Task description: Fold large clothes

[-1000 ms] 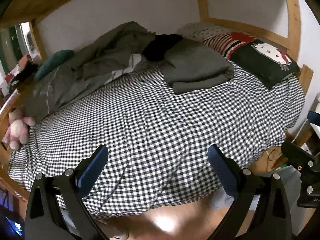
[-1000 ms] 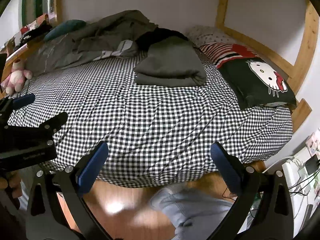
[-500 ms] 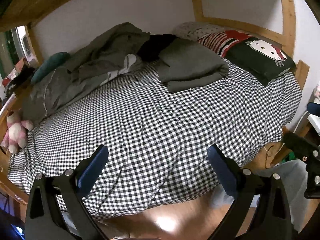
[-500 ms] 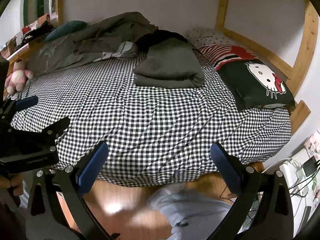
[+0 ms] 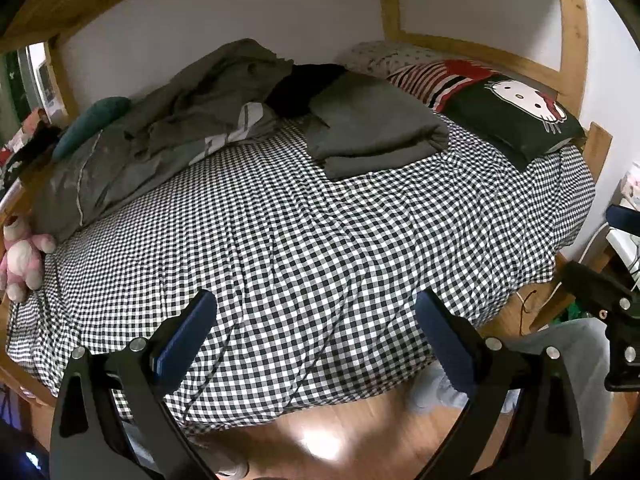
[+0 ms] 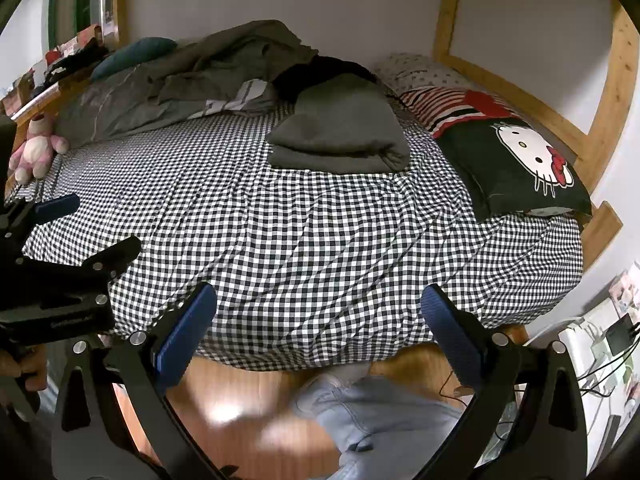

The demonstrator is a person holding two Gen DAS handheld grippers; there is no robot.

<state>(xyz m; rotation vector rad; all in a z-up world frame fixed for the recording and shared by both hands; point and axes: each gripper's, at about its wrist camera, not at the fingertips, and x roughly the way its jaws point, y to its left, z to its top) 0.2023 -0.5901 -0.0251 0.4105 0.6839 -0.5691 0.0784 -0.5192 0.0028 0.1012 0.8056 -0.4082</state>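
Left gripper (image 5: 316,328): fingers spread wide, holding nothing, above the near edge of the bed (image 5: 280,248).
Right gripper (image 6: 320,320): fingers wide apart, empty, over the same edge.
Folded grey garment (image 6: 340,132): far side of the checkered sheet, just beside the Hello Kitty pillow (image 6: 516,164).
Crumpled clothes (image 5: 168,128): heaped along the wall.

Black left tool (image 5: 316,334), blue pads (image 5: 185,336), silver screws

The left gripper (image 5: 316,336) and right gripper (image 6: 318,330) are both held level side by side, jaws spread wide and empty, each pointing toward the far side.
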